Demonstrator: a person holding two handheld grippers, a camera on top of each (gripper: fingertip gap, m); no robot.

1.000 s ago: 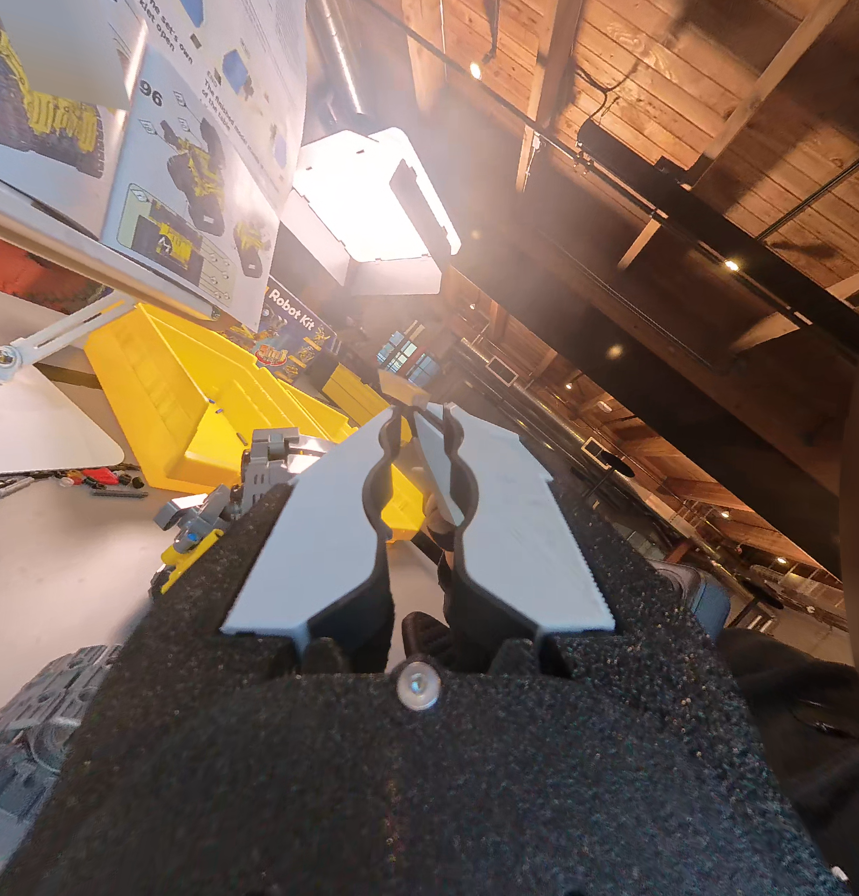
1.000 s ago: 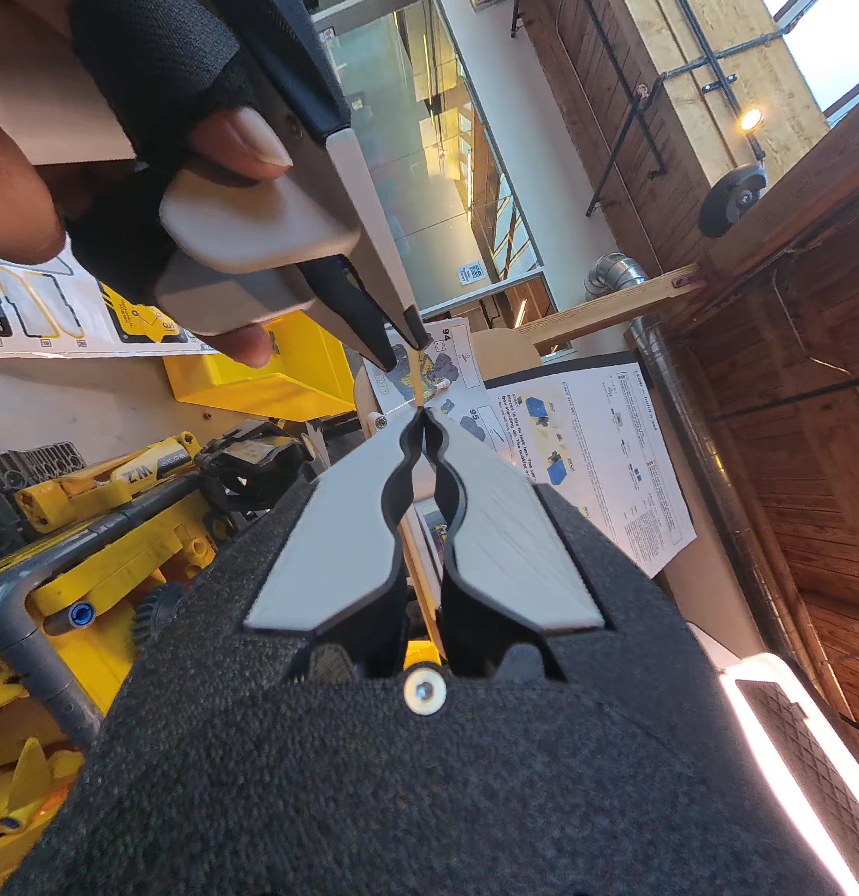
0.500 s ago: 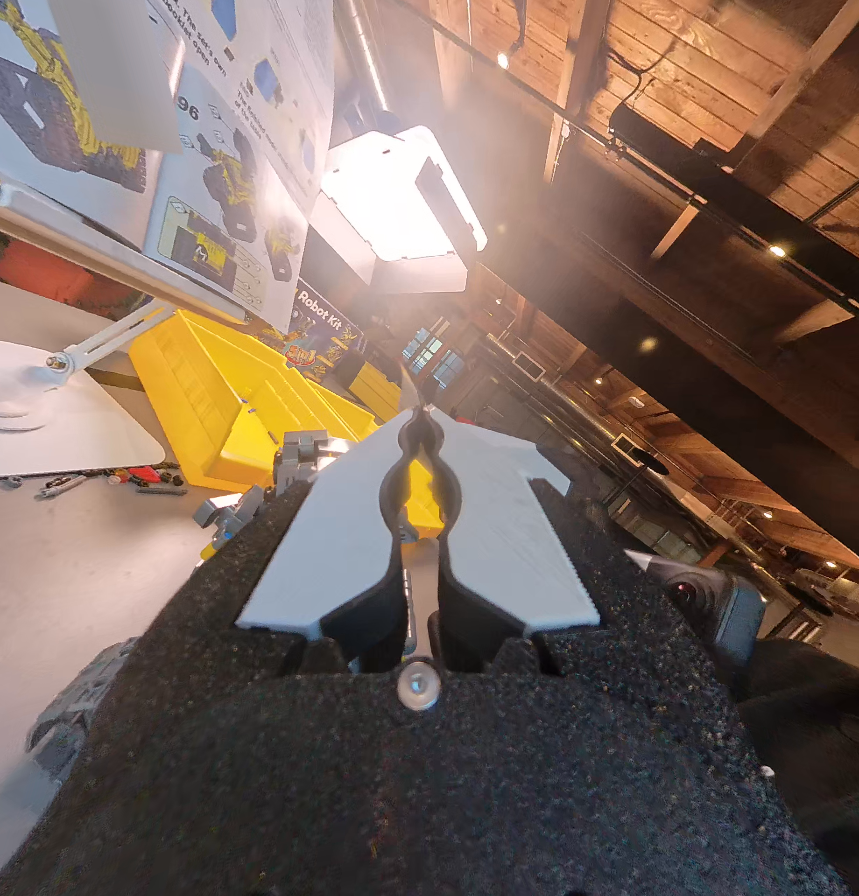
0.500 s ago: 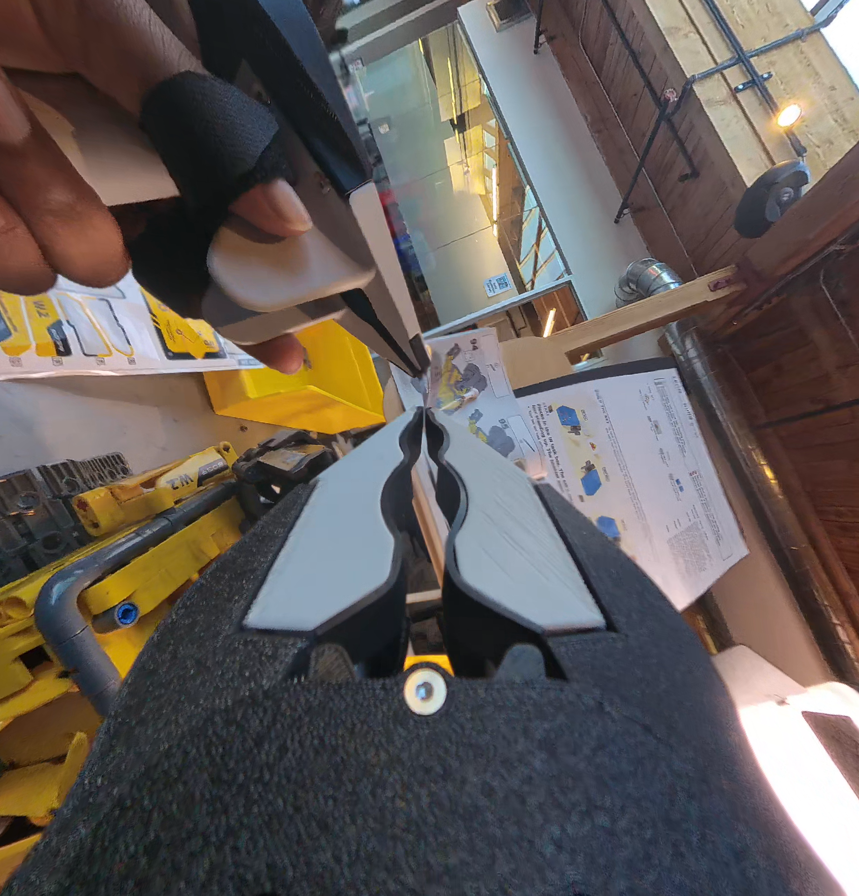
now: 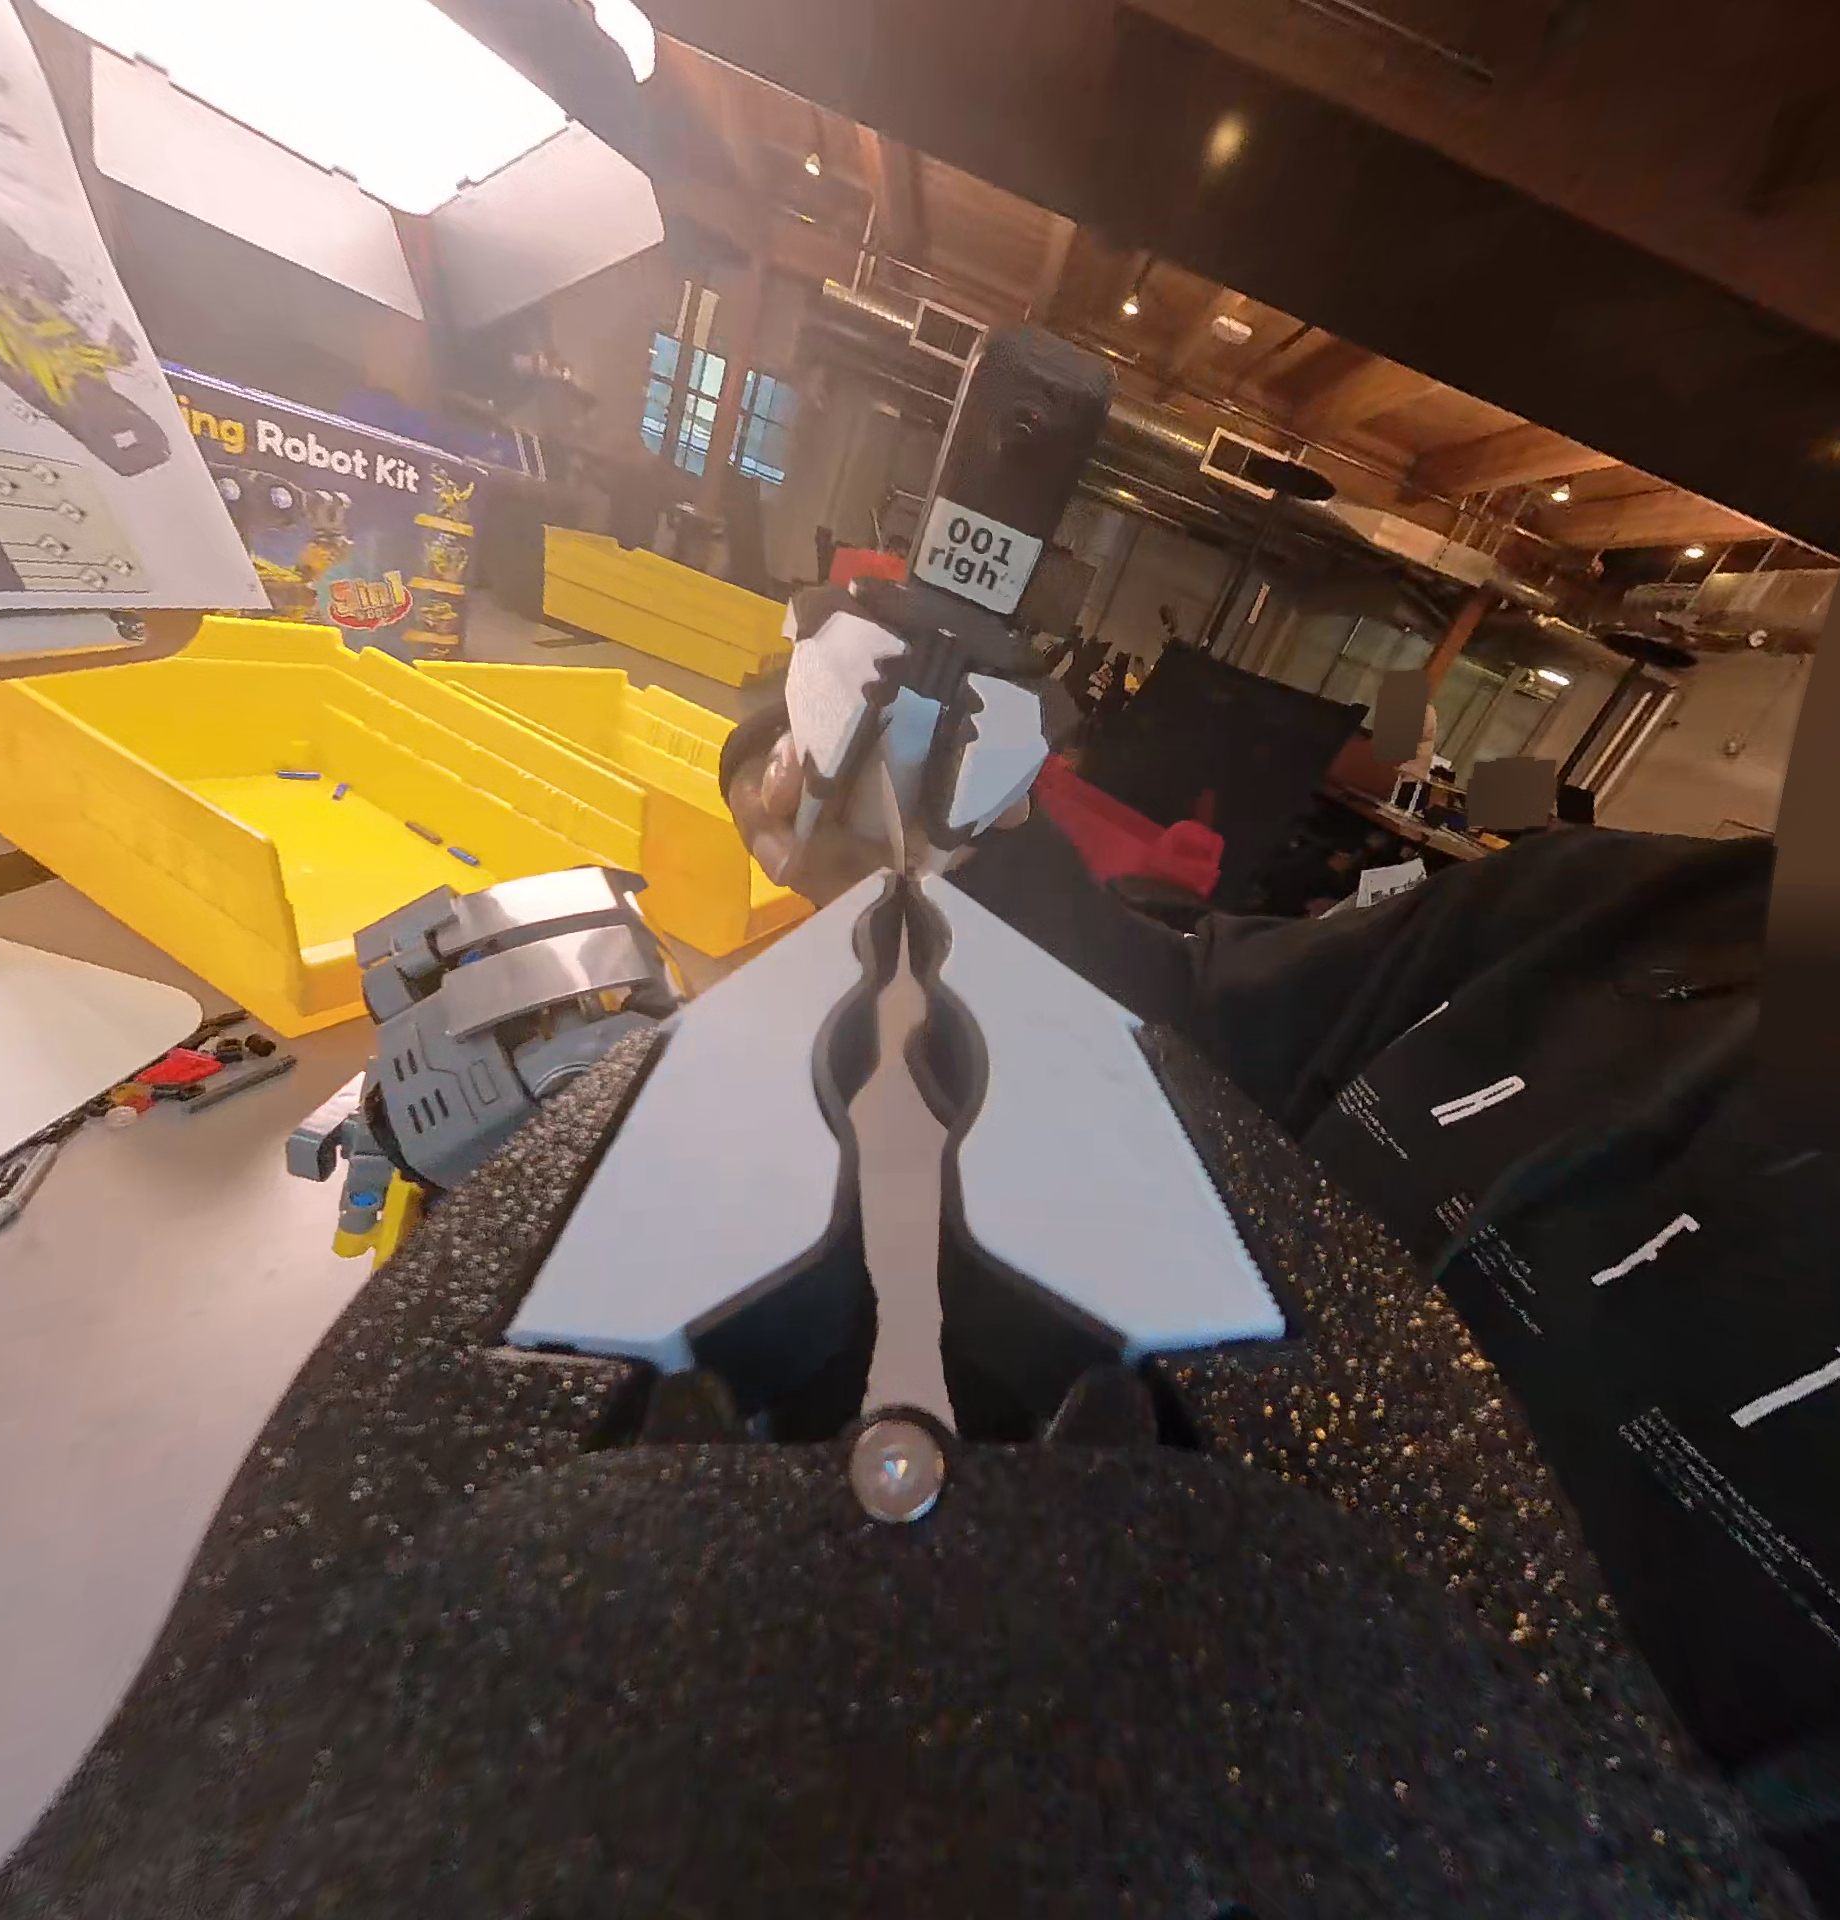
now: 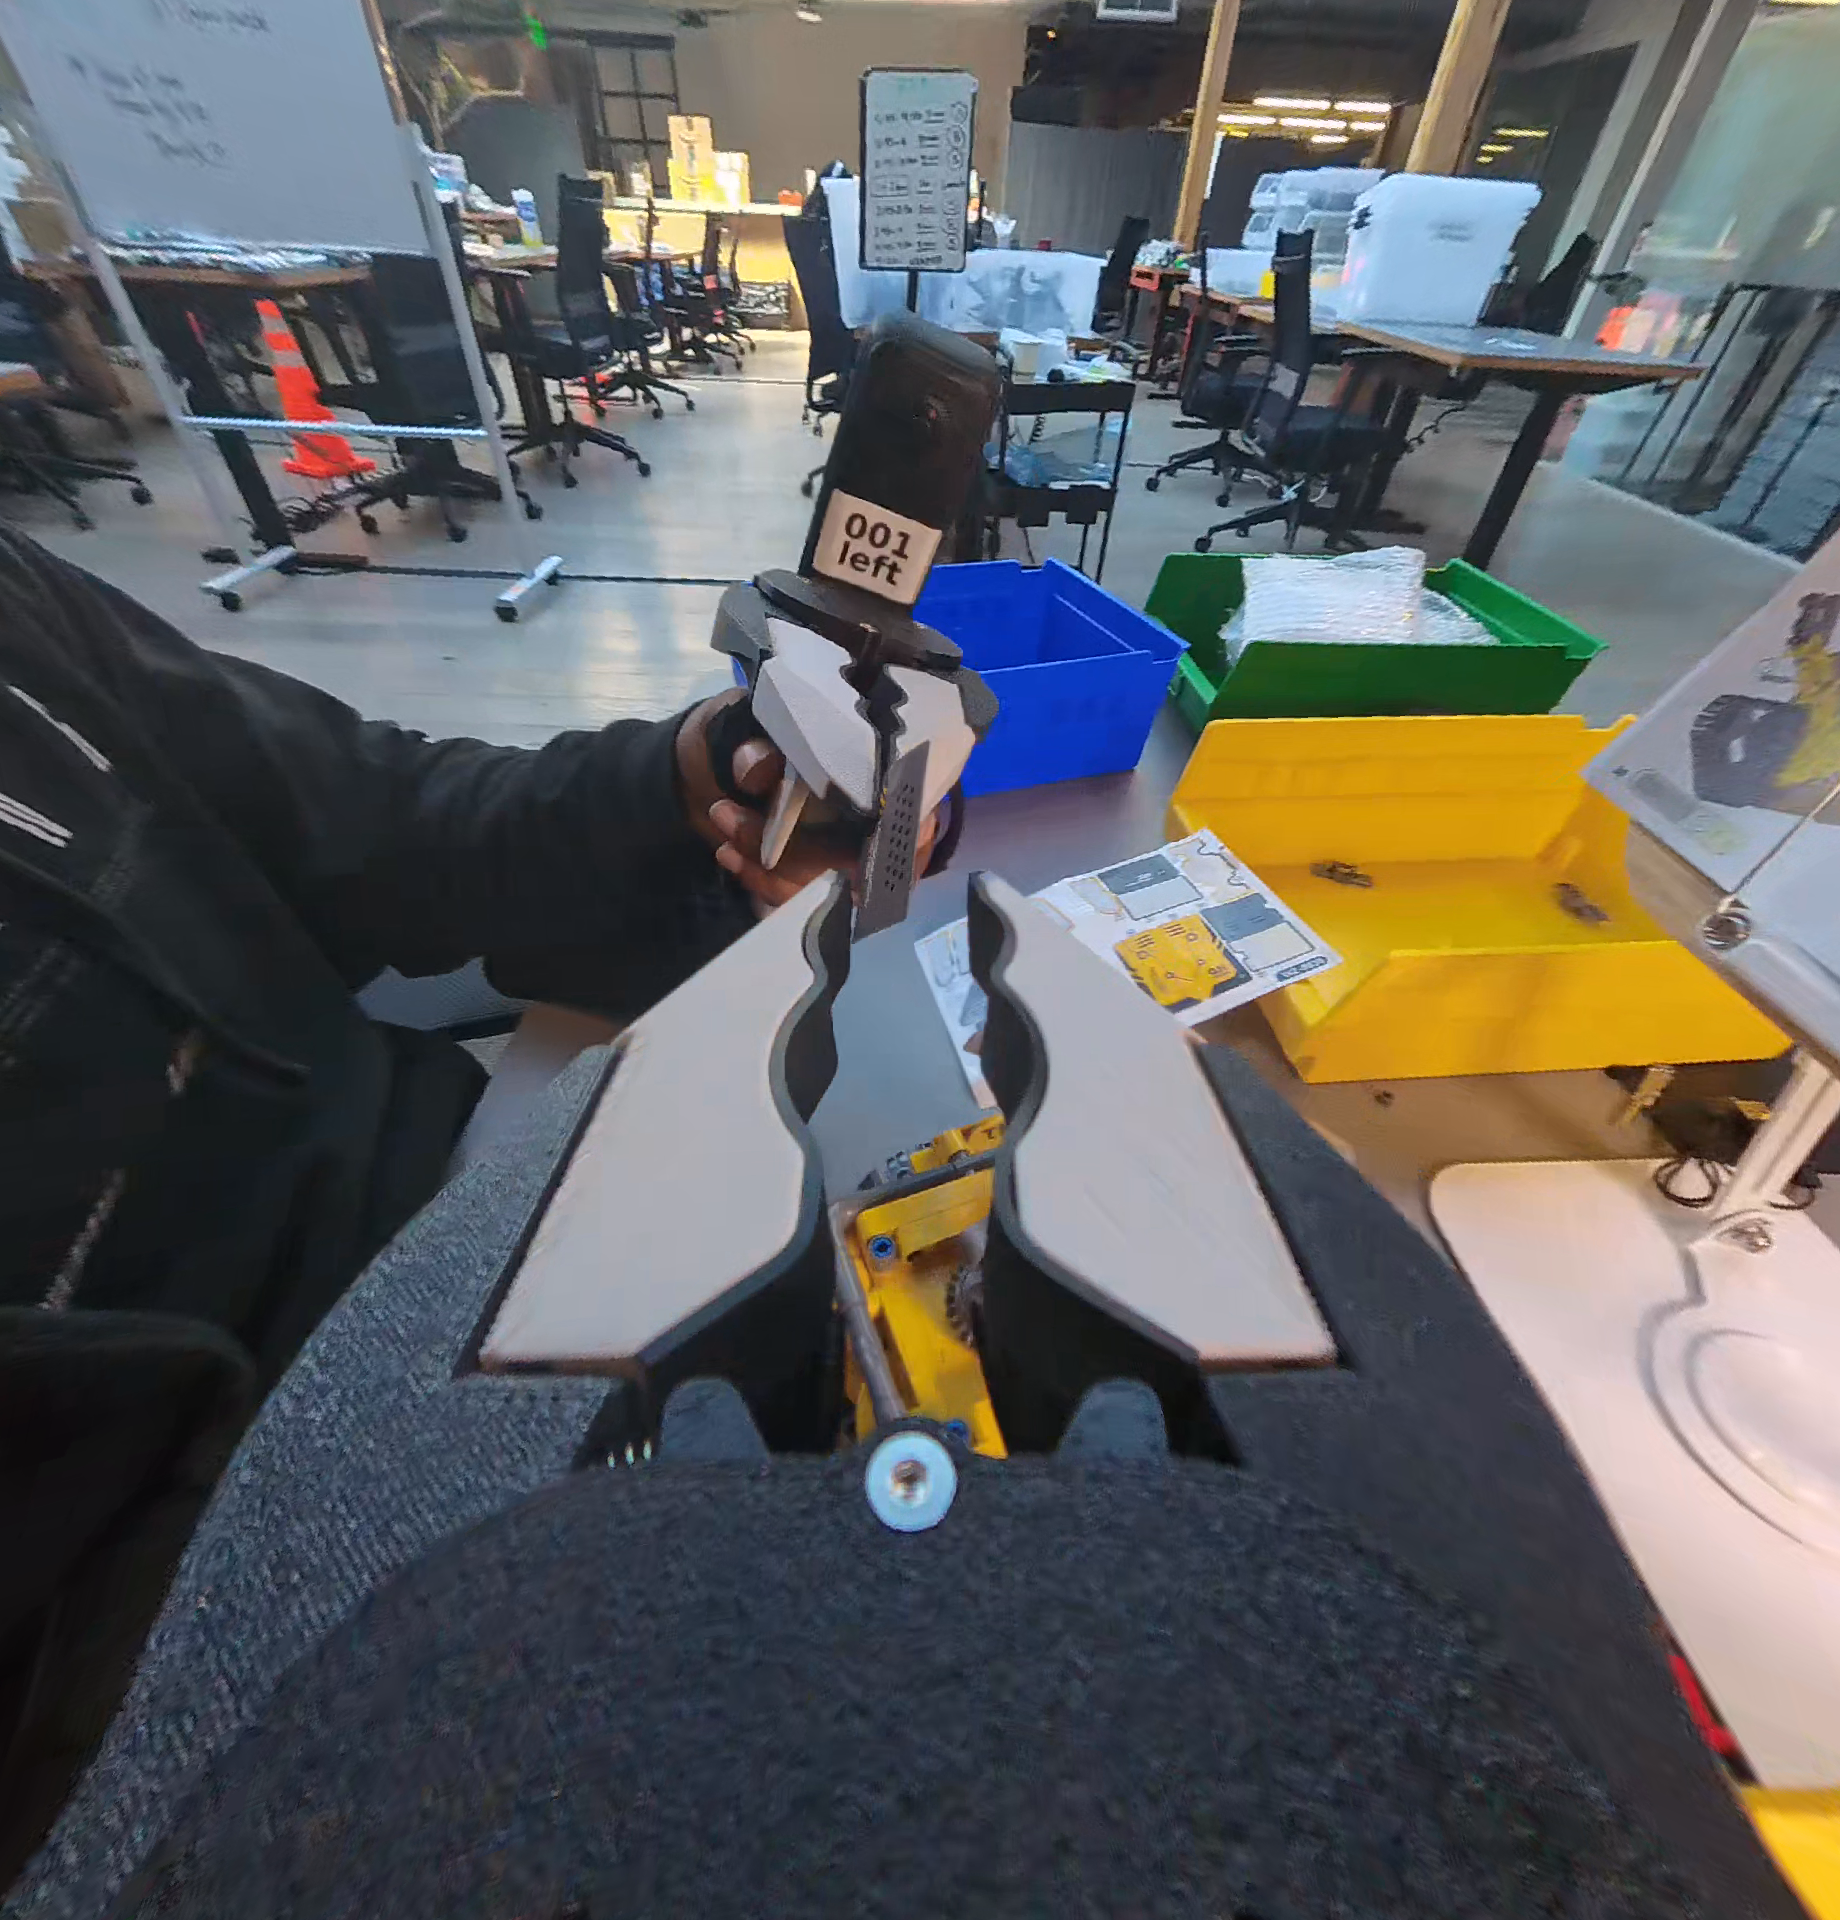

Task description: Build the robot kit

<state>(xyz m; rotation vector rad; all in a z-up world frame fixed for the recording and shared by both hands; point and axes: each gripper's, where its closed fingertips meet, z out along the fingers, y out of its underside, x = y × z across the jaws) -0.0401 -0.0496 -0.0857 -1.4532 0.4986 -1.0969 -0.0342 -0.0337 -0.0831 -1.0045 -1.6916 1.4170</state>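
Mid-frame, my R gripper [image 6: 911,894], clenched 0.5 s ago, now gapes empty; L gripper [image 5: 900,883] stays clenched (pinching what, can't tell).

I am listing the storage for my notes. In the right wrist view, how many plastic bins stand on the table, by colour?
Blue bin: 1
Green bin: 1
Yellow bin: 1
Total: 3
A yellow corner at the bottom edge is too cut off to count.

left wrist: faces right tool [image 5: 900,821] | right wrist: faces left tool [image 6: 862,821] | shared: table [image 6: 1415,1122]
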